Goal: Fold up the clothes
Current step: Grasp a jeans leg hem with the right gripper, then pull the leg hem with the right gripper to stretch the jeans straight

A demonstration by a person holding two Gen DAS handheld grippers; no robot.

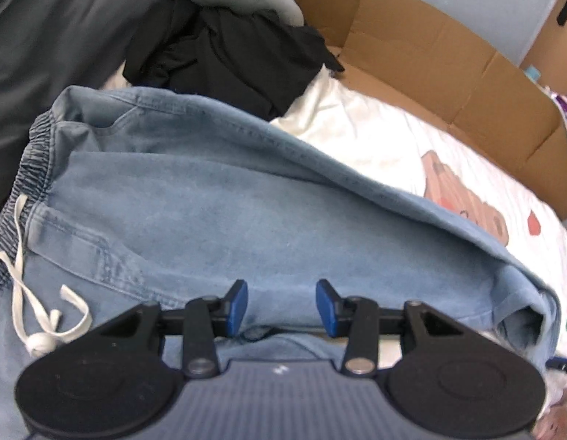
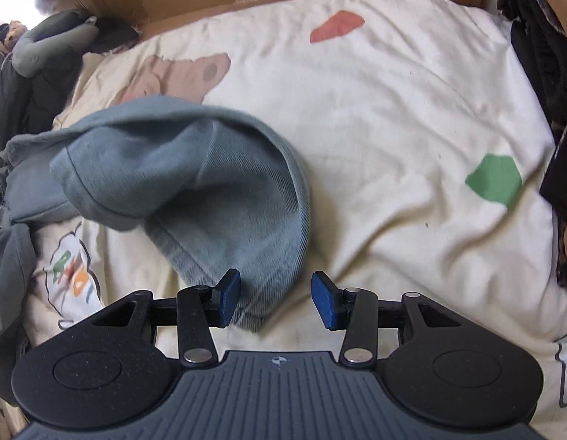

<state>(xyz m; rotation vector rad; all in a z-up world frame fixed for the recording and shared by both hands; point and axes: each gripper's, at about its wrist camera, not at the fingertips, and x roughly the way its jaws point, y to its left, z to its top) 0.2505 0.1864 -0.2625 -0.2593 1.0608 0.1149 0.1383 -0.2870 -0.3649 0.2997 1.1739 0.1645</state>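
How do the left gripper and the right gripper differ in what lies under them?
The left gripper hangs over the flat seat of the denim trousers, near the drawstring. The right gripper hangs over a curled trouser leg end and bare bedsheet. Both are open with blue pads.

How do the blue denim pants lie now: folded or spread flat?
Partly folded. In the left wrist view the denim pants lie doubled lengthwise, one leg over the other. In the right wrist view the leg end curls over, not flat.
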